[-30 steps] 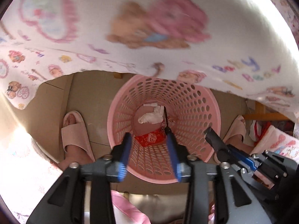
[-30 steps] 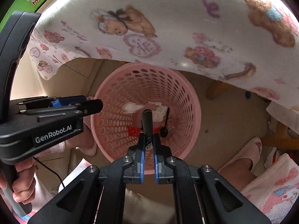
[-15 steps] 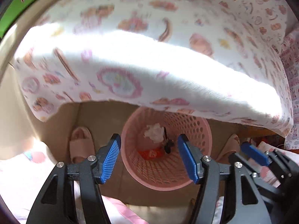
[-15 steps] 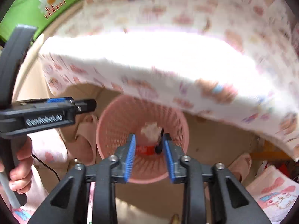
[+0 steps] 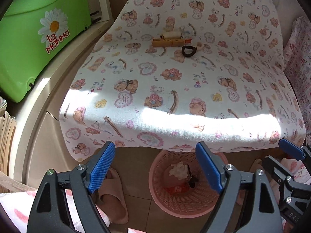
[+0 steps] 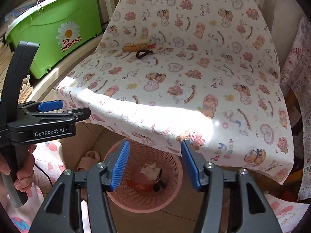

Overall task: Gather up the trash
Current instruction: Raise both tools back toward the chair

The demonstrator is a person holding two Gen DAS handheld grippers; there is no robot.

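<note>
A pink perforated basket (image 5: 175,202) (image 6: 134,198) stands on the floor, partly under the table's front edge. In it lie a crumpled white tissue (image 5: 177,169) (image 6: 148,169), a red wrapper (image 5: 176,189) (image 6: 140,185) and a thin black item (image 5: 191,180) (image 6: 158,184). My left gripper (image 5: 155,144) hangs high above the basket, its jaws opening with nothing between them. Beside it my right gripper (image 6: 155,142) is also opening and empty. On the bear-print cloth (image 5: 175,89) lie wooden pegs (image 5: 169,41) (image 6: 136,47) and a black loop (image 5: 188,50) (image 6: 142,54).
A green tub (image 5: 38,38) (image 6: 58,29) stands on a ledge left of the table. Pink slippers (image 5: 112,198) (image 6: 90,157) flank the basket on the tiled floor. A hand (image 6: 21,174) holds the left gripper's handle. More printed fabric hangs at the right.
Both grippers rose from over the basket and tilted up, bringing the tabletop into view. Both jaws opened wider. The right let go of the black item, which now lies in the basket.
</note>
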